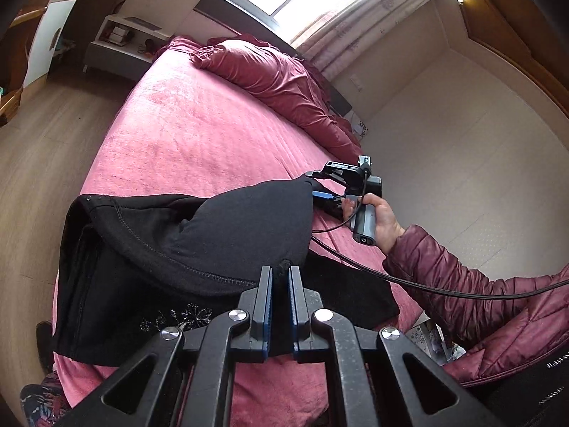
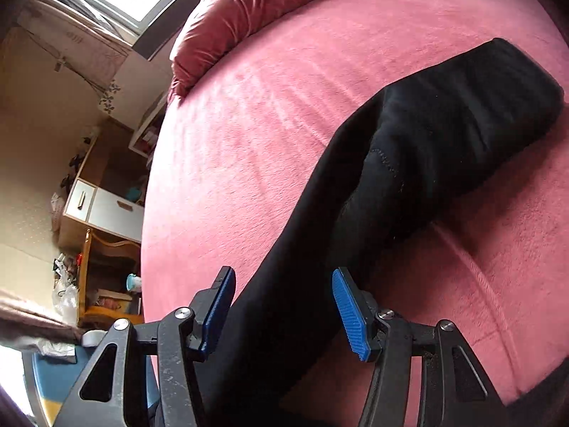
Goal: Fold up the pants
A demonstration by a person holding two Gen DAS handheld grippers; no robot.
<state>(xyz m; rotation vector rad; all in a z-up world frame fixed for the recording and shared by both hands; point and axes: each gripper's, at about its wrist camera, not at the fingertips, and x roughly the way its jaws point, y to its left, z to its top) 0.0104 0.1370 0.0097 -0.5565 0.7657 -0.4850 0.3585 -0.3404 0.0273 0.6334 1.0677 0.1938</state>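
Observation:
Black pants [image 1: 185, 245] lie partly folded on the pink bed [image 1: 199, 135]. My left gripper [image 1: 281, 272] is shut on a pinch of the black fabric and lifts a fold of it above the lower layer. In the left wrist view my right gripper [image 1: 320, 186] sits at the far edge of the raised fold, held by a hand. In the right wrist view my right gripper [image 2: 282, 286] is open, with its blue pads [image 2: 350, 313] on either side of a strip of the pants [image 2: 409, 163], not closed on it.
A dark red duvet [image 1: 284, 82] is bunched at the head of the bed. A white shelf unit [image 1: 121, 41] and wood floor [image 1: 46, 156] lie to the left. A black cable [image 1: 426, 290] trails across the bed. Cluttered shelves [image 2: 103, 249] stand beside the bed.

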